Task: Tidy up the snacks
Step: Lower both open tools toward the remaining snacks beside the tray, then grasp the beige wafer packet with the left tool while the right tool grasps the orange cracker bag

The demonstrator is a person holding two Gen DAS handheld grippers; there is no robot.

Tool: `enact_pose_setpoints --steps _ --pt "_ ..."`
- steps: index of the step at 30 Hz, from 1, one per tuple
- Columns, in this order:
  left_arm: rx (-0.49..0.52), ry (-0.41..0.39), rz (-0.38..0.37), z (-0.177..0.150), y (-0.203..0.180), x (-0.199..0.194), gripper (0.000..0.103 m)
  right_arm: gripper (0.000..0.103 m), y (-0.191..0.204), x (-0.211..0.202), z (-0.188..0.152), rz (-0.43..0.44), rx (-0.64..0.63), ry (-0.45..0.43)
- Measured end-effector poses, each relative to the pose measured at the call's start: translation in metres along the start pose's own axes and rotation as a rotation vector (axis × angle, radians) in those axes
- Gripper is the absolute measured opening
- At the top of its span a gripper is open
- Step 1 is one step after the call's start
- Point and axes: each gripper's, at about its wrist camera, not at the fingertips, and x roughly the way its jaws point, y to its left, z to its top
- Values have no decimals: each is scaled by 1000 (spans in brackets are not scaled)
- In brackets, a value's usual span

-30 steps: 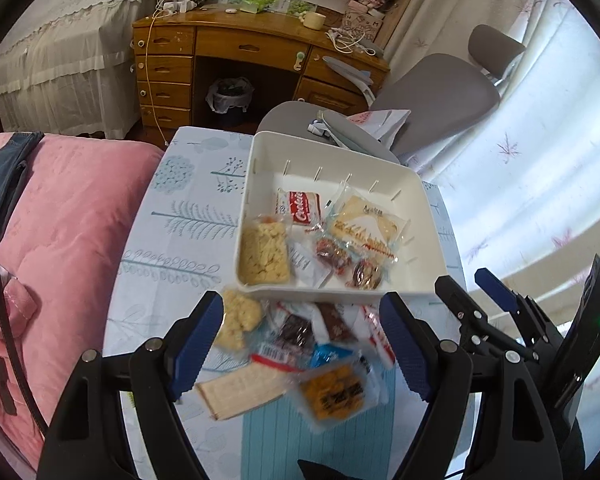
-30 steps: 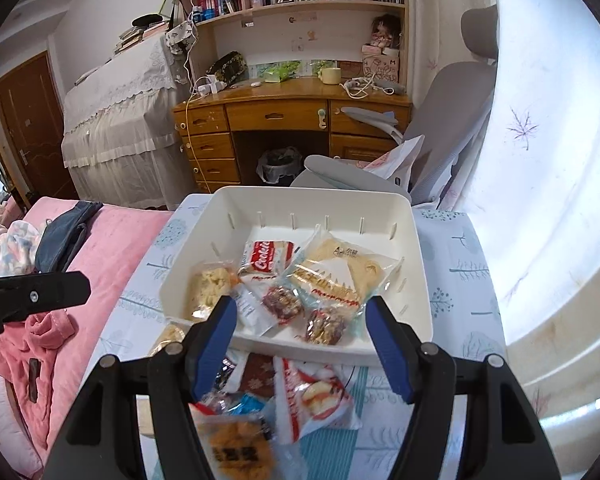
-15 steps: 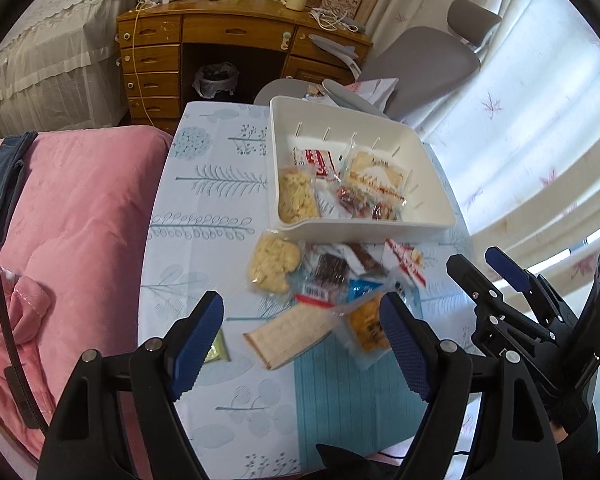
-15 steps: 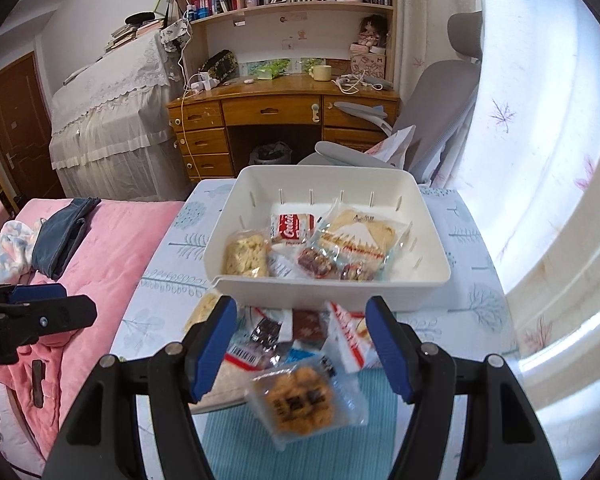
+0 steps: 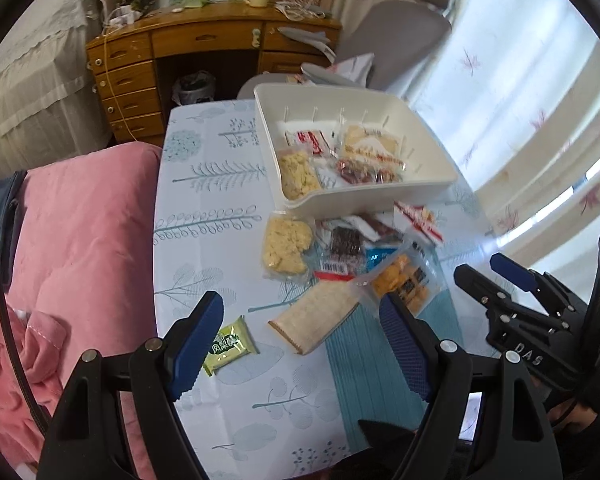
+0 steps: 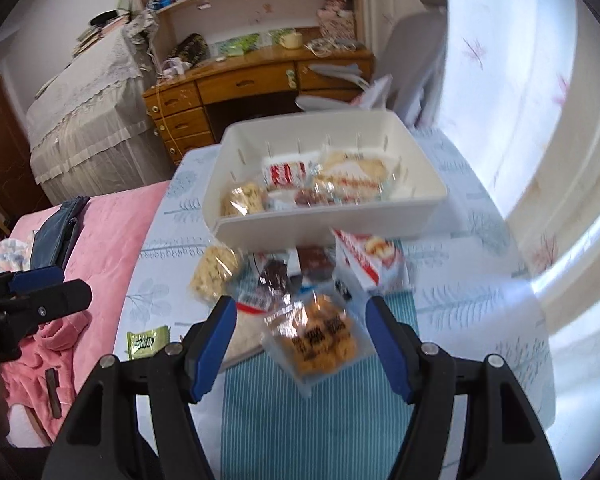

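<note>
1. At the far end of the worktop (image 5: 204,200) sits the white tray (image 5: 432,148), already holding a yellow cracker pack, a red-and-white pack, a large pastry pack and some small dark sweets.
2. Just in front of the tray's near wall lies the loose heap of snacks (image 5: 340,248) that has not been sorted: a yellow cracker bag (image 5: 286,246), dark chocolate packs, a blue packet, a red-and-white wrapper and an orange biscuit bag (image 6: 320,338).
3. Nearer the front edge rest a long pale wafer pack (image 5: 316,316) and, well apart toward the bed-side edge, a small green packet (image 5: 228,344).
4. Both grippers have pulled back from the tray over the last second, so the heap that filled the view then now lies farther out, and the green packet has come into sight.
5. The left gripper (image 5: 300,338) hangs released, jaws wide, with the wafer pack lying between and beyond its fingers, not touched.
6. The right gripper (image 6: 300,334) is likewise released and empty, its jaws framing the orange biscuit bag below.
7. That retreat reads as lining up a fresh pick; the orange bag looks the likely target for the right side, with most of the heap left to move.
</note>
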Motion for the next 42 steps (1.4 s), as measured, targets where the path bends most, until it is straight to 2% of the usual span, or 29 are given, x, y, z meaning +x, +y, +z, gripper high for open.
enact_pose_setpoints --steps 11,13,18,20,22,25,28,35,42 --pt "106 137 20 -5 -14 46 80 68 -32 28 -23 0 148 129" --pt "135 177 33 -6 -18 59 85 68 -41 35 -24 17 194 152" --pt "201 261 39 -5 -32 89 86 68 -58 56 -27 88 303 229" --pt "241 297 48 -6 -39 103 86 72 -63 67 -29 130 344 269" --pt "277 316 62 -7 -44 115 86 81 -67 78 -30 171 385 308" --pt "316 351 78 -11 -49 135 86 82 -70 91 -32 223 433 352" --pt "340 387 93 -14 -51 155 86 83 -73 104 -34 233 471 399" --pt "369 385 130 -19 -54 184 86 84 -78 130 -27 251 579 459" --pt "394 378 148 -22 -54 206 86 84 -79 153 -23 207 634 523"
